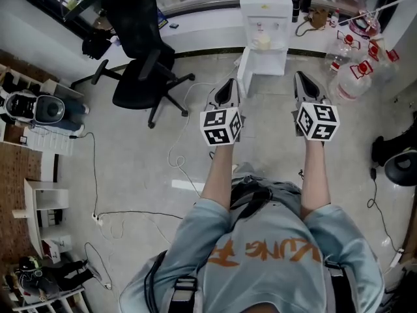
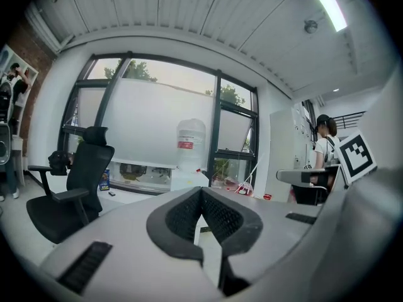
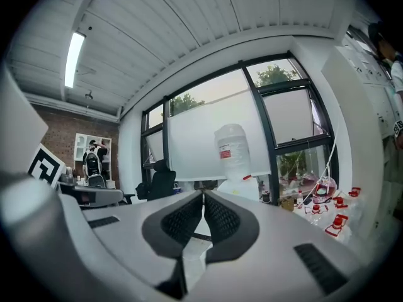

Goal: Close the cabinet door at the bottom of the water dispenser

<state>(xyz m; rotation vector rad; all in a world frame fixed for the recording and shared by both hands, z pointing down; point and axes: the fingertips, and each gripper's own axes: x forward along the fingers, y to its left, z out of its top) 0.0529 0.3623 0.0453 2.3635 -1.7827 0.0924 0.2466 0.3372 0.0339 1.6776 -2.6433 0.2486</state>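
The white water dispenser (image 1: 266,18) stands against the far wall with a clear bottle on top. Its bottom cabinet door (image 1: 244,72) hangs open, swung out to the left of the cabinet opening (image 1: 268,62). My left gripper (image 1: 229,85) is in the air just short of the door, jaws shut on nothing. My right gripper (image 1: 301,78) is beside it, short of the dispenser's right side, also shut and empty. In the left gripper view the closed tips (image 2: 201,190) point at the dispenser (image 2: 189,153). In the right gripper view the closed tips (image 3: 203,194) sit below the bottle (image 3: 232,150).
A black office chair (image 1: 140,51) stands left of the dispenser. Several water jugs with red caps (image 1: 355,70) crowd the floor on the right. A white cable (image 1: 179,155) loops across the floor below the left gripper. A person (image 2: 325,140) stands at a desk far right.
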